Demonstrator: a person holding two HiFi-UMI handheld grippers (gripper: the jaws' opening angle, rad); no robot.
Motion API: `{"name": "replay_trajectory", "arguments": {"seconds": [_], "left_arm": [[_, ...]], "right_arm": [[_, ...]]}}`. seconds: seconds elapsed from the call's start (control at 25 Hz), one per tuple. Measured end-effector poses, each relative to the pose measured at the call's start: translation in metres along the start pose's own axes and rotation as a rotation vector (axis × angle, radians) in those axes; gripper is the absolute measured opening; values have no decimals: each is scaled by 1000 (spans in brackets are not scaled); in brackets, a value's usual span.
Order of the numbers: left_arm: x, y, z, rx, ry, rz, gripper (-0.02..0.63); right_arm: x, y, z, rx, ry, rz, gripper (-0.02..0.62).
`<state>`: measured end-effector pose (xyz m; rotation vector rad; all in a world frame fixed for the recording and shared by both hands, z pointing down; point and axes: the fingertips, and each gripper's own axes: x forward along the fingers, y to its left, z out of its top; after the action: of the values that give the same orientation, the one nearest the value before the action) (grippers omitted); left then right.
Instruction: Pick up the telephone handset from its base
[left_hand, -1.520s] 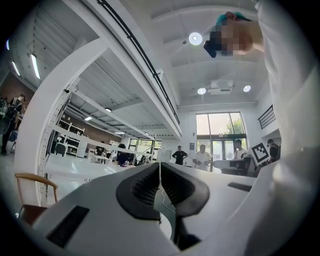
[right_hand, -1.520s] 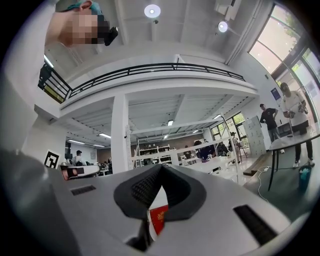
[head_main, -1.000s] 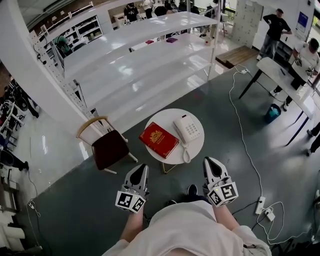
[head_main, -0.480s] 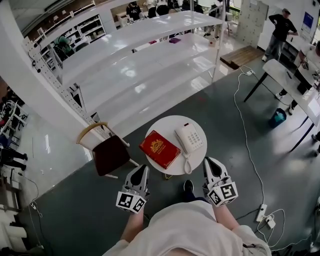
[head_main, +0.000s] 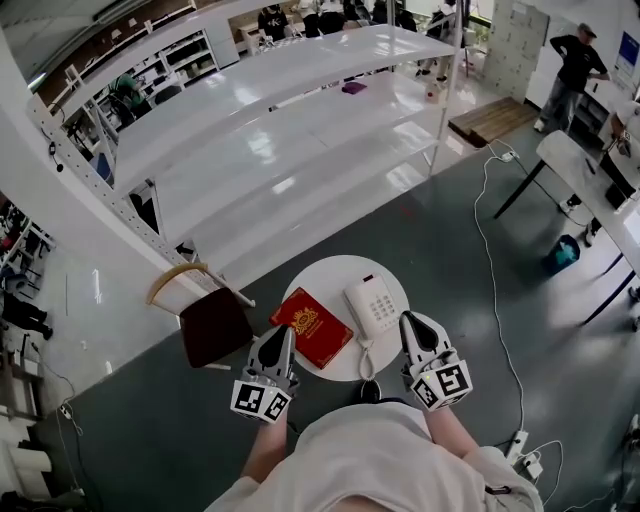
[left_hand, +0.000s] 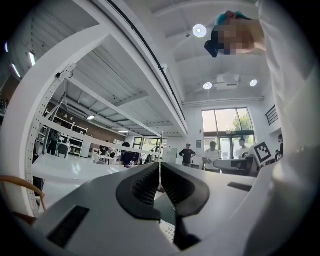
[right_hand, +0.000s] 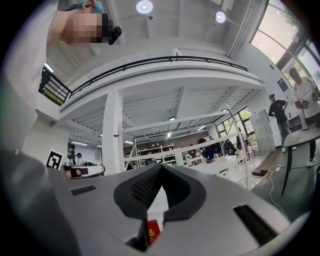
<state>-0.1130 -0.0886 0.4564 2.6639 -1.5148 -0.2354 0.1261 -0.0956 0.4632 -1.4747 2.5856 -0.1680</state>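
White shelving (head_main: 300, 110) and a grey workshop floor (head_main: 480, 330) surround a small round table (head_main: 322, 278), where a red book (head_main: 312, 327) lies beside the white telephone (head_main: 373, 305), its handset (head_main: 358, 300) resting on the base. The left gripper (head_main: 284, 334) and right gripper (head_main: 409, 322) hover at the table's near edge, jaws pressed together on nothing, so the task appears to be at the approach stage. The right gripper, nearer the phone, would likely need to spread its jaws and descend across the handset.
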Motion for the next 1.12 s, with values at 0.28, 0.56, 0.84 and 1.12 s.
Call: {"name": "replay_trajectory", "arguments": {"seconds": [0.28, 0.56, 0.84, 1.12], "left_arm": [[28, 7, 3, 7, -12, 42, 25], [33, 26, 1, 13, -8, 56, 25], [38, 52, -1, 11, 26, 16, 25], [43, 66, -2, 5, 39, -10, 25]], "right_arm": [[30, -20, 0, 4, 24, 54, 9], [53, -21, -3, 7, 31, 60, 9], [70, -7, -8, 14, 33, 16, 9], [81, -2, -17, 15, 55, -11, 9]]}}
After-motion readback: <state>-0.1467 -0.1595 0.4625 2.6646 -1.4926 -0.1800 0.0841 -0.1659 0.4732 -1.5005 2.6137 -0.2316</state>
